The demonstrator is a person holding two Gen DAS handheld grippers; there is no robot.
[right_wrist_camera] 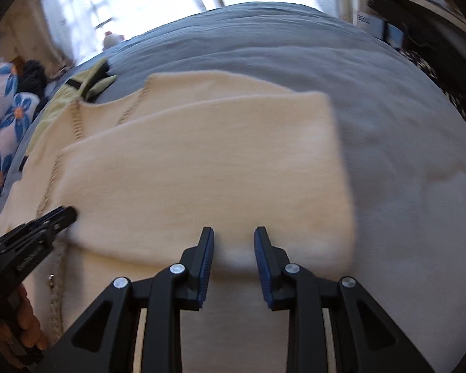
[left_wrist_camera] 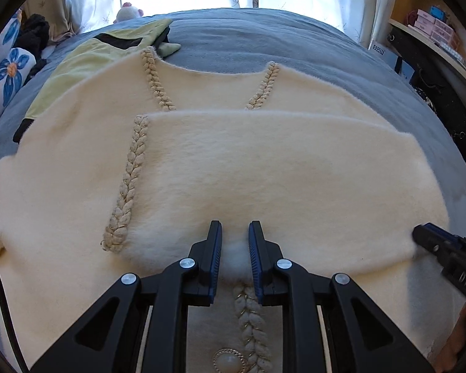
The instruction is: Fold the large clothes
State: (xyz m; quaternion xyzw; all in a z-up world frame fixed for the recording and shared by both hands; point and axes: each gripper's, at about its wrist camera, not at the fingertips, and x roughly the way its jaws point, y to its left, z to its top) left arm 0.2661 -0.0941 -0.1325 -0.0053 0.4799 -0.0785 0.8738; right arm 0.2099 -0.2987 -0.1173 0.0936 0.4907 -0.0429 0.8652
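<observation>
A fluffy cream cardigan [left_wrist_camera: 233, 161] with braided trim lies on the blue-grey bed [left_wrist_camera: 264, 40], its near part folded over into a flap. My left gripper [left_wrist_camera: 235, 233] has its jaws a little apart around the flap's near edge, with a bunch of cream fabric between them. My right gripper [right_wrist_camera: 234, 237] is the same at the flap's edge further right; its view is blurred. The cardigan [right_wrist_camera: 186, 161] fills that view's middle. Each gripper shows in the other's view, the right [left_wrist_camera: 419, 233] and the left [right_wrist_camera: 68, 213].
A pale green garment [left_wrist_camera: 87, 62] lies under the cardigan's far left. Floral pillows [left_wrist_camera: 6, 71] and dark clothes sit at the left. A soft toy [left_wrist_camera: 127, 11] is by the curtained window. Shelves with boxes [left_wrist_camera: 431, 28] stand at the right.
</observation>
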